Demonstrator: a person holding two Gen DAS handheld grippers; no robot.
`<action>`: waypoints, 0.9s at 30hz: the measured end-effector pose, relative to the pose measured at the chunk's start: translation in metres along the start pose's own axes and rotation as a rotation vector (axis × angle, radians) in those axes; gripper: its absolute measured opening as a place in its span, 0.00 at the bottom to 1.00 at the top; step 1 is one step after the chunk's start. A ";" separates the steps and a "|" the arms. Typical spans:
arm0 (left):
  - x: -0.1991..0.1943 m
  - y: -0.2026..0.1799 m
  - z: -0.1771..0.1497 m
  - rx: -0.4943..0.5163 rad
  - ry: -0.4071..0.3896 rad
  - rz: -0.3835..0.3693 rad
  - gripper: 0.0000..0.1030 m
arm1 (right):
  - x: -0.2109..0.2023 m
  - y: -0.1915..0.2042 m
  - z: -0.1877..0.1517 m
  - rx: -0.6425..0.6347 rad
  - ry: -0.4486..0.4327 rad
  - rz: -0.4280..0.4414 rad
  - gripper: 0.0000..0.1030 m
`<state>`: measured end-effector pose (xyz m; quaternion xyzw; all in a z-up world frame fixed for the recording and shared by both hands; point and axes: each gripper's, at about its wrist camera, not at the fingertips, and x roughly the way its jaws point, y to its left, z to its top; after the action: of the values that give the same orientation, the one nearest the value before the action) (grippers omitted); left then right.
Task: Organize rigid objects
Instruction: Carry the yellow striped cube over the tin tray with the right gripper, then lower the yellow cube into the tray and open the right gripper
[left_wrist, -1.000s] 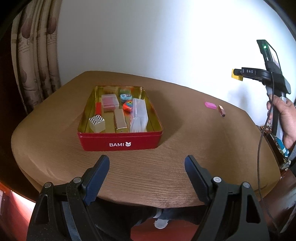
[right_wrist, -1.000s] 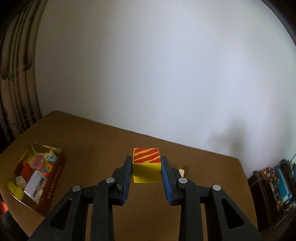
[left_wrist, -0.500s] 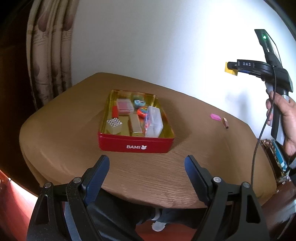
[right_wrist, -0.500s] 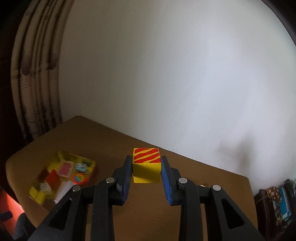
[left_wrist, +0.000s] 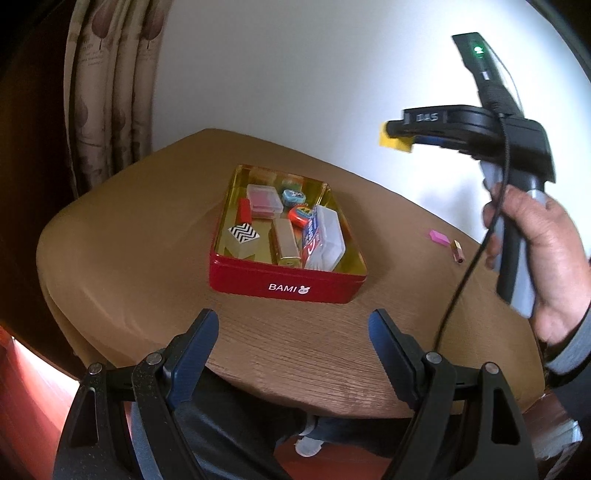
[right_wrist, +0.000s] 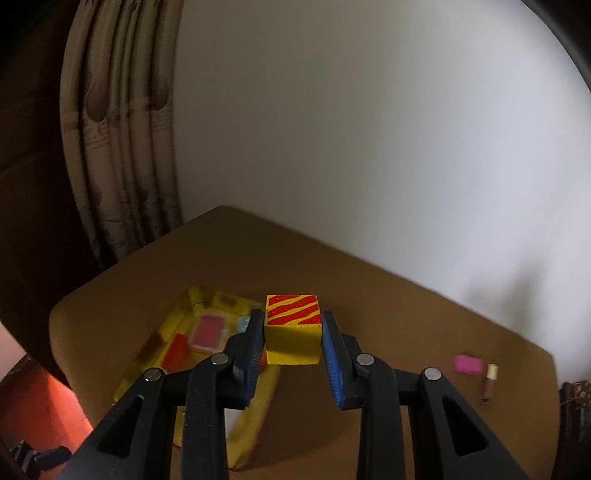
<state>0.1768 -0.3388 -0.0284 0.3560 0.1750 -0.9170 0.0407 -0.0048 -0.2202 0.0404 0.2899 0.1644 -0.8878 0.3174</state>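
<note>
My right gripper (right_wrist: 293, 332) is shut on a yellow cube with red stripes (right_wrist: 292, 328) and holds it in the air above the table, over the right side of the red BAMI tin (left_wrist: 286, 286). The cube also shows in the left wrist view (left_wrist: 395, 142), high above the table. The tin (right_wrist: 177, 310) holds a zigzag block (left_wrist: 243, 236), a gold bar (left_wrist: 284, 242), a clear box (left_wrist: 263, 199) and several small items. My left gripper (left_wrist: 293, 332) is open and empty near the table's front edge.
A pink eraser (left_wrist: 439, 236) and a small lipstick tube (left_wrist: 458, 252) lie on the brown table (left_wrist: 129, 236) to the right of the tin; both show in the right wrist view (right_wrist: 468, 364) (right_wrist: 488, 382). A curtain (left_wrist: 110, 92) hangs at the left. A white wall stands behind.
My right gripper has carried the striped cube leftward toward and over the tin. My left gripper has drawn back and turned slightly, staying open.
</note>
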 end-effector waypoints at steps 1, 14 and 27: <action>0.001 0.002 0.000 -0.005 0.003 0.002 0.77 | 0.006 0.007 -0.002 -0.002 0.012 0.020 0.29; 0.017 0.018 0.003 -0.062 0.058 0.001 0.77 | 0.083 0.044 -0.020 -0.009 0.148 0.109 0.29; 0.029 0.033 0.003 -0.128 0.102 -0.004 0.77 | 0.151 0.052 -0.024 0.019 0.259 0.128 0.29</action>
<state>0.1599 -0.3691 -0.0549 0.3986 0.2357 -0.8848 0.0522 -0.0557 -0.3181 -0.0774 0.4151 0.1769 -0.8222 0.3469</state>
